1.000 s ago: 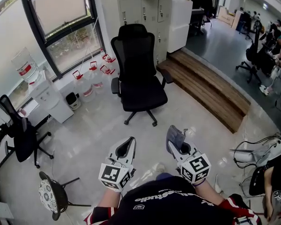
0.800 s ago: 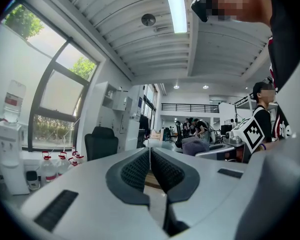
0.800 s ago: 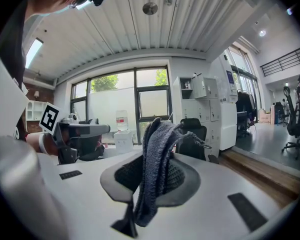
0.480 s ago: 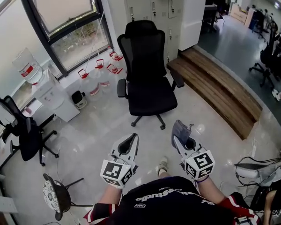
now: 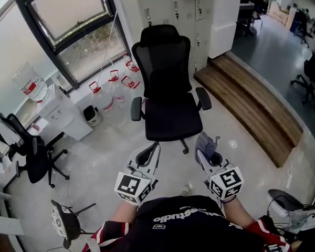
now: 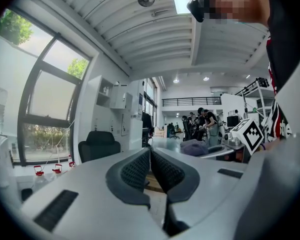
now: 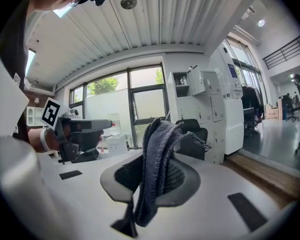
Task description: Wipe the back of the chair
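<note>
Pale floor (image 5: pixel 94 151) around; the chair (image 5: pixel 168 96) stands straight ahead of both tools, seat toward the person, so the rear of its back faces away. The right tool (image 5: pixel 206 150) pinches a grey cloth (image 5: pixel 203 139); the left tool (image 5: pixel 152 151) is closed and empty.

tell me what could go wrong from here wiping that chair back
1. The chair stands on a wheeled base on smooth floor; pressing its backrest may roll or swivel it toward the water bottles, and the shut, empty left gripper is not steadying it.
2. The cloth is only pinched between the fingers of the right gripper, loose ends hanging; rubbing could pull it out.
</note>
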Demonstrator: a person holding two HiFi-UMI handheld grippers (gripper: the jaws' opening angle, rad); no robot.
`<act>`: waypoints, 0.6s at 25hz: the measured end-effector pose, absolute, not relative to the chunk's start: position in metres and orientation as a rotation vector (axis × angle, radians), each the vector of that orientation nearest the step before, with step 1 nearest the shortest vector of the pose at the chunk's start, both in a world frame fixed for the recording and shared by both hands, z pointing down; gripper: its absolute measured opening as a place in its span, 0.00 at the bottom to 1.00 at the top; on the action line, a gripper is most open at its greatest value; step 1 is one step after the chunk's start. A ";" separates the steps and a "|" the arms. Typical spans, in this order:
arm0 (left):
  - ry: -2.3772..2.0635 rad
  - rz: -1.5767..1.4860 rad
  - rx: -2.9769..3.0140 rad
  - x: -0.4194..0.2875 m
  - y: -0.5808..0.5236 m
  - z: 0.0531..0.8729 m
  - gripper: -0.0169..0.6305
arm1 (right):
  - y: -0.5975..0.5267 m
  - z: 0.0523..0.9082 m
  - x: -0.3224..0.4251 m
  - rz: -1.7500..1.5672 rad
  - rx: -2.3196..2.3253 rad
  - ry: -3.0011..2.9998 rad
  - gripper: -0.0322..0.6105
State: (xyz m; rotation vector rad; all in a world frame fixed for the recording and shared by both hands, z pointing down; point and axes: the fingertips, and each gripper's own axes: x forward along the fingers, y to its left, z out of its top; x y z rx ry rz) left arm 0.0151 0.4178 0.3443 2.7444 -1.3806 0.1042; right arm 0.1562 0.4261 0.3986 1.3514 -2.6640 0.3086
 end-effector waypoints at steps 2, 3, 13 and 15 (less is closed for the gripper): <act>-1.382 0.111 2.752 0.027 0.402 0.341 0.07 | 0.409 0.396 0.167 0.302 1.350 -2.675 0.16; -1.382 0.116 2.754 0.032 0.395 0.340 0.07 | 0.402 0.395 0.171 0.302 1.348 -2.679 0.16; -1.373 0.153 2.727 0.045 0.332 0.346 0.07 | 0.339 0.404 0.186 0.351 1.356 -2.676 0.16; -1.377 0.151 2.713 0.039 0.314 0.351 0.07 | 0.324 0.406 0.183 0.355 1.361 -2.669 0.16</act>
